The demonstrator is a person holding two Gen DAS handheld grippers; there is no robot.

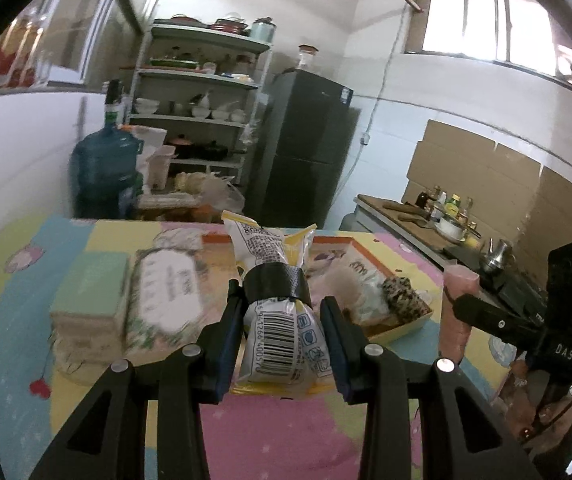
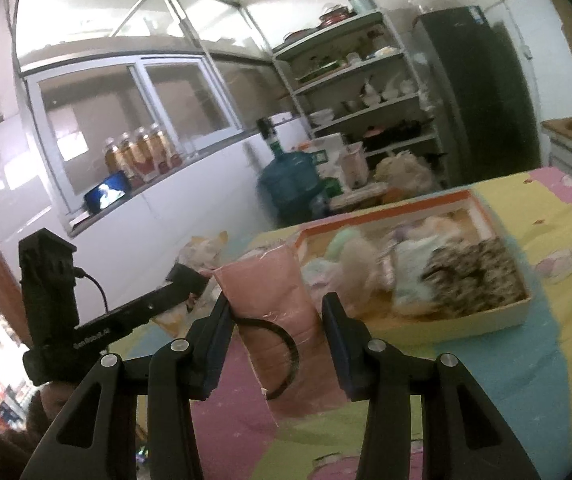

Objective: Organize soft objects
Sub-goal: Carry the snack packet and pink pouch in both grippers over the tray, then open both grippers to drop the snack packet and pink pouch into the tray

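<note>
- The crinkly white-and-yellow plastic food packet with a barcode and a black tape band around its middle (image 1: 276, 312) sits at the centre of the left wrist view, clamped between the jaws of the left gripper (image 1: 282, 322) and lifted above the table.
- The pink plastic-wrapped soft pack with a thin black band looped around it (image 2: 282, 320) fills the lower centre of the right wrist view, grasped by the right gripper (image 2: 276, 334) and also clear of the table.
- Beyond both, right of centre, the shallow orange-rimmed cardboard tray (image 2: 466, 322) already holds several soft items, among them a speckled black-and-white cloth bundle (image 2: 474, 276) and pale fluffy pieces.
- My reading: sorting is partly done; these two packs remain to be placed.
- On the pastel patchwork tablecloth (image 1: 278, 424), at left, a mint-green box (image 1: 90, 284) and a floral wipes pack (image 1: 166, 300) lie outside the tray.
</note>
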